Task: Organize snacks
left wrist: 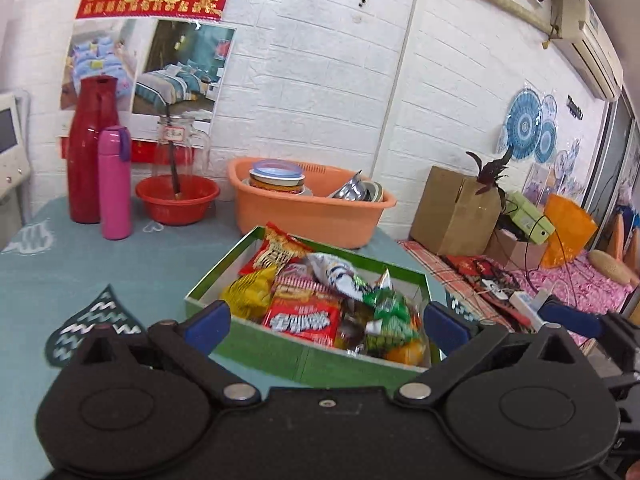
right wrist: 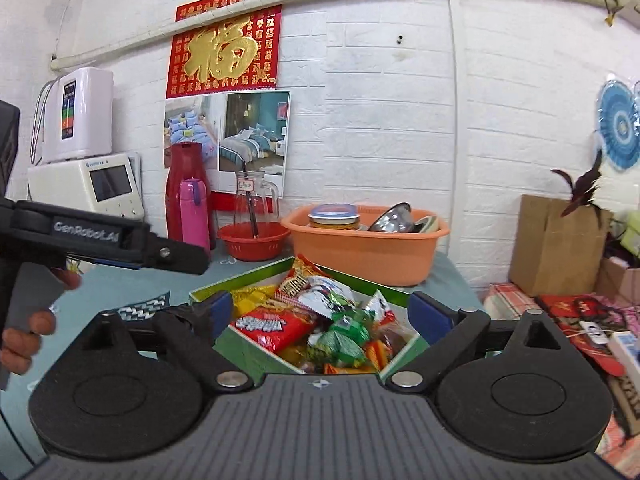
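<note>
on table (left wrist: 100,264): full snack box (left wrist: 256,348)

A shallow green box (left wrist: 320,356) with a white inside sat on the teal tablecloth, turned so one corner pointed to the far side. It was heaped with snack packets — a red packet with silver lettering (left wrist: 302,318) near the front, a yellow bag (left wrist: 250,294) to its left, a green-and-white packet (left wrist: 390,310) on the right, and a red-and-gold packet (left wrist: 280,254) propped at the far corner.
</note>
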A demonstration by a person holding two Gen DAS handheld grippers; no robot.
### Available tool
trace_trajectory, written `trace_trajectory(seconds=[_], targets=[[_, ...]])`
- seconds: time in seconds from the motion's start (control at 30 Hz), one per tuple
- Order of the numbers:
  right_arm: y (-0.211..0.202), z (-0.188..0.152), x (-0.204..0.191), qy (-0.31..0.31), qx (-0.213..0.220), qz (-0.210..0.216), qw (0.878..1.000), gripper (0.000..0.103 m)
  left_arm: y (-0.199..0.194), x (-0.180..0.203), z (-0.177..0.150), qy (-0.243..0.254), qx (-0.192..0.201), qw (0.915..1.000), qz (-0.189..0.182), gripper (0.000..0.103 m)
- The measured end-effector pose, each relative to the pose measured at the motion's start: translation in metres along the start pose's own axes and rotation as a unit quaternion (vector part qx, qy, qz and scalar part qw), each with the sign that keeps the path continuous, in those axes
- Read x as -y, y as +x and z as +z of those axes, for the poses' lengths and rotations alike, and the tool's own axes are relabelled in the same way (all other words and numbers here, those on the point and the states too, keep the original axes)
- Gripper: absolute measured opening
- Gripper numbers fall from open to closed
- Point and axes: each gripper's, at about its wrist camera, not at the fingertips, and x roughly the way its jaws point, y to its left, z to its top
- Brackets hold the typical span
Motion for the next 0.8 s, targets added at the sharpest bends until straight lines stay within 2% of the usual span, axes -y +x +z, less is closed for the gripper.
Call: trace_trajectory(seconds=[0.2,0.47,0.8], targets=[[-0.024,-0.023,0.001,0.015,-0.029,0.001,0.999,0.103,-0.03,0.006,-0.039,-0.005,0.001,0.9996,0.026,0.103],[-0.019,-0.061,-0.004,0.038,-0.074,-0.008,0.996,0.103,-0.026,0.01,-0.086,0.001,-0.032,0.996,0.083,0.103],[-0.015,-0.073,-0.004,0.046,-0.081,-0.019,0.995,0.103,-0.022,0.005,-0.097,0.001,-0.04,0.9938,0.103,0.103]])
